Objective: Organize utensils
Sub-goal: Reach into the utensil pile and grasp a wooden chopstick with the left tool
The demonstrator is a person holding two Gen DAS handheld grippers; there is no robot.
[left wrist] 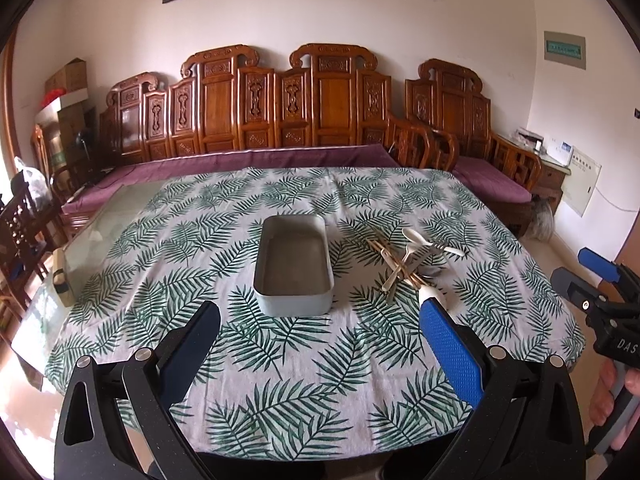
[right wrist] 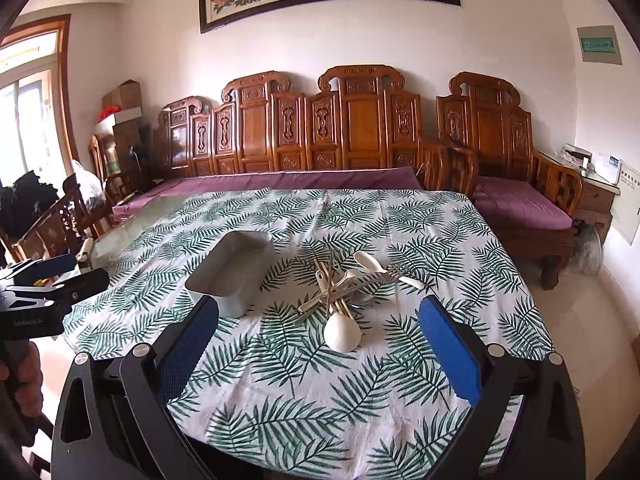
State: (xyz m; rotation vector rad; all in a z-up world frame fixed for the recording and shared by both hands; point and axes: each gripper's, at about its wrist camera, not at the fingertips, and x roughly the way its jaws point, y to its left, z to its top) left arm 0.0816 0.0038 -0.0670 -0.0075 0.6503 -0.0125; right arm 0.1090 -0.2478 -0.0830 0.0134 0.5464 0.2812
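A pale rectangular tray [left wrist: 294, 308] stands empty on the leaf-print tablecloth [left wrist: 280, 360]; it also shows in the right wrist view [right wrist: 236, 300]. To its right lies a heap of utensils [left wrist: 412, 260]: white spoons, wooden chopsticks and a metal fork, seen in the right wrist view too [right wrist: 348, 284]. A large white spoon [right wrist: 342, 330] lies nearest me. My left gripper [left wrist: 320, 320] is open and empty, in front of the tray. My right gripper [right wrist: 320, 320] is open and empty, just in front of the heap; it appears at the right edge of the left wrist view [left wrist: 592, 280].
A carved wooden sofa [left wrist: 280, 120] with purple cushions stands behind the table. Wooden chairs [left wrist: 24, 224] stand at the left. A small block [left wrist: 64, 280] sits on the bare glass at the table's left edge.
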